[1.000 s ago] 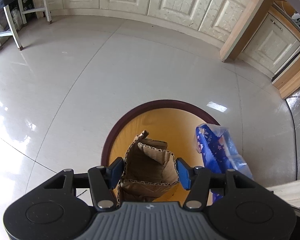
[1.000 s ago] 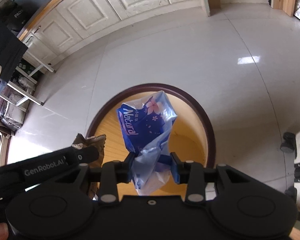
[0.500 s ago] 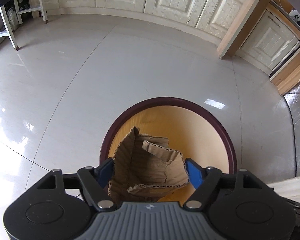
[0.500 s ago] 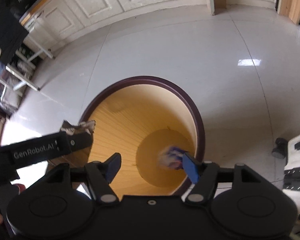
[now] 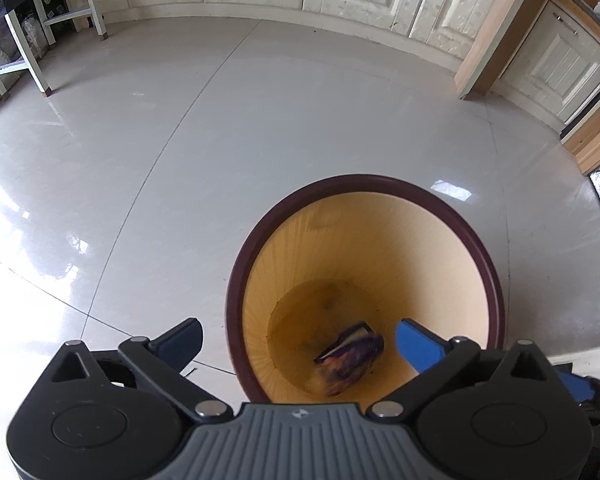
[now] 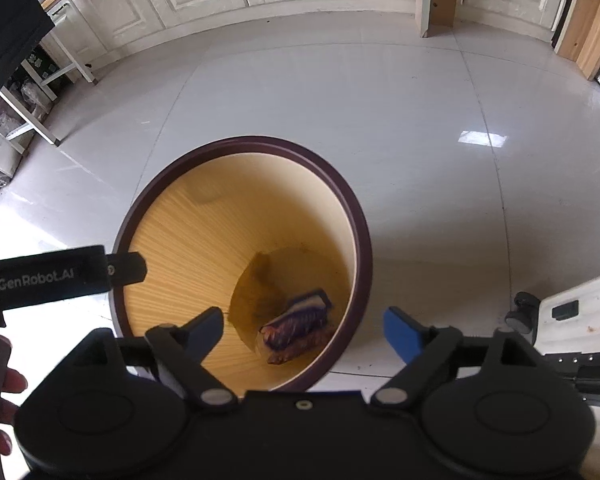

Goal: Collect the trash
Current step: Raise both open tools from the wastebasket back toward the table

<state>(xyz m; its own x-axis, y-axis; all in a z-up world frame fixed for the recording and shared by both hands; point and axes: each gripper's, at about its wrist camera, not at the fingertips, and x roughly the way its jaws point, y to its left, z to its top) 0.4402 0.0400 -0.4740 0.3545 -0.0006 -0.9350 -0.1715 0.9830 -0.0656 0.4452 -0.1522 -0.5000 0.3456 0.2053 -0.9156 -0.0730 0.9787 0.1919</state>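
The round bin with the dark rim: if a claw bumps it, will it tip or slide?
The round yellow plastic bin with a dark maroon rim looks thin-walled and nearly empty, so probably light. The glossy tiled floor suggests sliding before tipping. Its tall shape means a rim-level knock might topple it.

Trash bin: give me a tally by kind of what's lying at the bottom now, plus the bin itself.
Bins: 1, the trash bin
Blue plastic wrappers: 1, the wrapper lying at the bottom
Cardboard pieces: 1, the cardboard, blurred, beside the wrapper
Total: 3
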